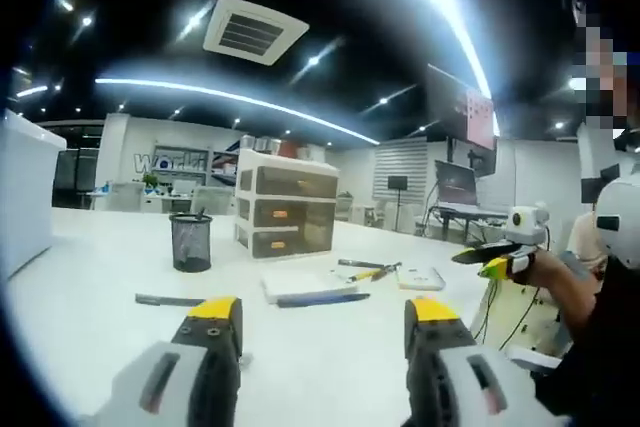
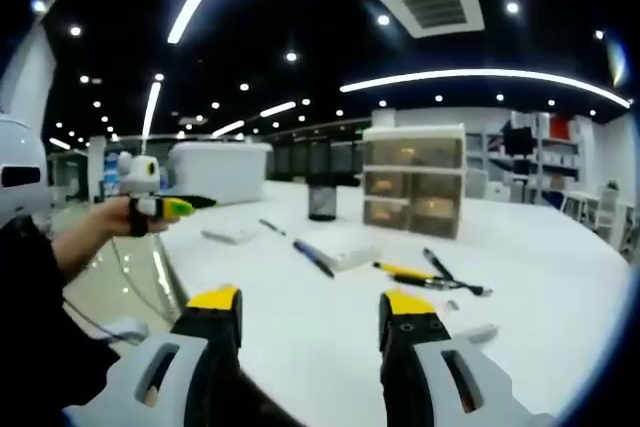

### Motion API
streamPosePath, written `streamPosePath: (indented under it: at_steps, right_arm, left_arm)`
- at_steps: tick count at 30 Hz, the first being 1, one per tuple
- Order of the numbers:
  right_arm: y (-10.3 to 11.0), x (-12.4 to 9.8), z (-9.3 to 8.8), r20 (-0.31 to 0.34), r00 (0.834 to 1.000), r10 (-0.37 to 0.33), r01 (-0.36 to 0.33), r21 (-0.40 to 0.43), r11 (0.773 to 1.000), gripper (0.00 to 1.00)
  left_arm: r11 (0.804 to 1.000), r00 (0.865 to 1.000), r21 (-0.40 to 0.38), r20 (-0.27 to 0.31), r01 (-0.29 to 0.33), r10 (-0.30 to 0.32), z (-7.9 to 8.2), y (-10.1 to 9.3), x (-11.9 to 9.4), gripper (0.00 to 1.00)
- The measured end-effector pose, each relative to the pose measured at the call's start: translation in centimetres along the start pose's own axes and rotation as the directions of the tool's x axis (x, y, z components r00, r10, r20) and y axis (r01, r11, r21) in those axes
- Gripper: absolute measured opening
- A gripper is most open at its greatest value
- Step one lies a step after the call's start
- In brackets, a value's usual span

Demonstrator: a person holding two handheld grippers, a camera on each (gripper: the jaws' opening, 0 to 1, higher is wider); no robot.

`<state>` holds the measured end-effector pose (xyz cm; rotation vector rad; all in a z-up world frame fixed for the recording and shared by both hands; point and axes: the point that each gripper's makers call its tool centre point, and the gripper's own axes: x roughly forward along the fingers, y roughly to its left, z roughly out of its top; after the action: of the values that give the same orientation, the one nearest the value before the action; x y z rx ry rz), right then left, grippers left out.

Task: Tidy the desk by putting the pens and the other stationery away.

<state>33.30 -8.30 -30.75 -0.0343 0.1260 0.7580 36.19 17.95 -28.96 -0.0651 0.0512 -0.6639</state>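
Observation:
Stationery lies scattered on the white desk (image 1: pixel 100 327). A black mesh pen cup (image 1: pixel 190 242) (image 2: pixel 322 202) stands beside a drawer unit (image 1: pixel 285 212) (image 2: pixel 413 192). A blue pen (image 1: pixel 322 299) (image 2: pixel 313 258) lies against a white notepad (image 1: pixel 305 284) (image 2: pixel 345 247). Further off lie a dark pen (image 1: pixel 168 300) (image 2: pixel 270 228), a yellow pen (image 1: pixel 372 273) (image 2: pixel 403 271) and a black pen (image 1: pixel 360 264) (image 2: pixel 437 263). My left gripper (image 1: pixel 325 315) (image 2: pixel 170 207) hovers open over the desk edge, holding nothing. My right gripper (image 2: pixel 310 303) (image 1: pixel 490 259) is open and holds nothing too.
A flat white box (image 1: pixel 420 278) (image 2: pixel 228 235) lies near the pens, and a small white item (image 2: pixel 475 332) sits closer to the right gripper. A large white bin (image 1: pixel 25 187) (image 2: pixel 220 172) stands at the desk's far end. A person's hand (image 2: pixel 105 222) holds the left gripper.

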Motion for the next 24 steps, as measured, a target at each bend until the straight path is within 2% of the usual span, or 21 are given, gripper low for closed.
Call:
streamPosePath:
  at_steps: [4, 11, 14, 17, 20, 24]
  right_arm:
    - [0.2, 0.1, -0.1, -0.003, 1.0, 0.004, -0.004, 0.0, 1.0, 0.52]
    - [-0.1, -0.1, -0.5, -0.006, 1.0, -0.006, 0.006, 0.009, 1.0, 0.52]
    - [-0.2, -0.2, -0.6, -0.007, 1.0, -0.012, 0.012, 0.011, 1.0, 0.52]
    - [-0.3, -0.3, -0.6, -0.002, 1.0, -0.019, 0.019, 0.017, 1.0, 0.52]
    - [-0.2, -0.2, -0.6, -0.003, 1.0, -0.018, 0.018, 0.017, 1.0, 0.52]
    - [-0.1, -0.2, -0.6, -0.001, 1.0, -0.016, 0.016, 0.018, 1.0, 0.52]
  left_arm:
    - [1.0, 1.0, 0.025, -0.017, -0.006, 0.007, -0.6, -0.5, -1.0, 0.65]
    - [1.0, 0.999, 0.024, -0.038, 0.005, -0.004, -1.6, -1.1, -2.6, 0.65]
    - [1.0, 1.0, -0.001, -0.017, 0.012, -0.012, -1.6, -1.3, -3.0, 0.65]
    - [1.0, 1.0, 0.004, -0.001, -0.004, 0.004, -1.4, -1.1, -3.2, 0.66]
    - [0.998, 0.999, 0.052, -0.027, -0.023, 0.024, -1.5, -0.7, -3.2, 0.66]
    - [0.997, 0.999, 0.067, -0.031, -0.029, 0.031, -1.2, -0.6, -3.5, 0.66]
